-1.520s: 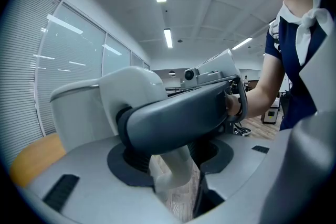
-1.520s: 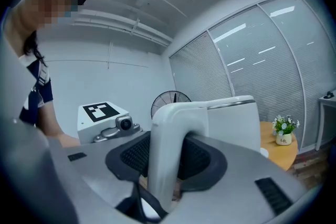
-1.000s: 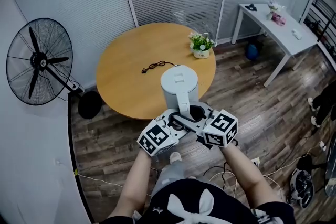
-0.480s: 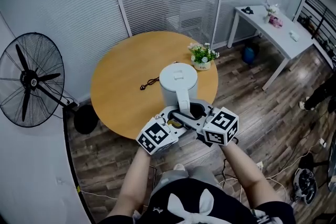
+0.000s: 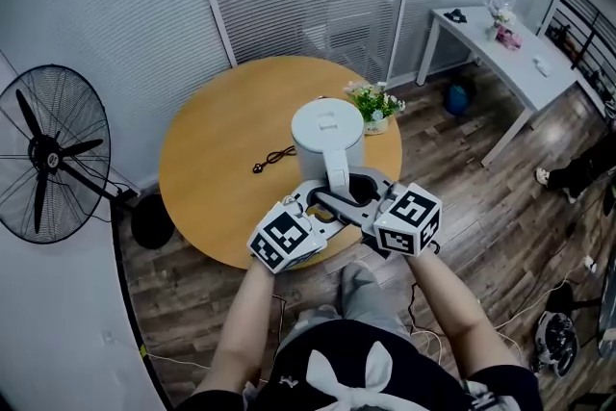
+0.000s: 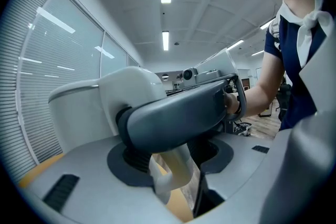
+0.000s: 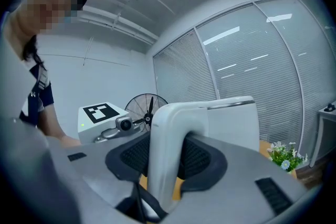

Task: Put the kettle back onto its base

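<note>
White kettle (image 5: 327,135) hangs just ahead of the left tool (image 5: 322,205) and right tool (image 5: 364,199), both clamped on its handle. It has moved farther over the round worktop (image 5: 217,197). No base shows yet, only a black cord (image 5: 274,159) ahead-left.

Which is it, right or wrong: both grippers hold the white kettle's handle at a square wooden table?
Wrong: the table is round, per the head view. The left gripper and right gripper do hold the kettle's handle at it.
</note>
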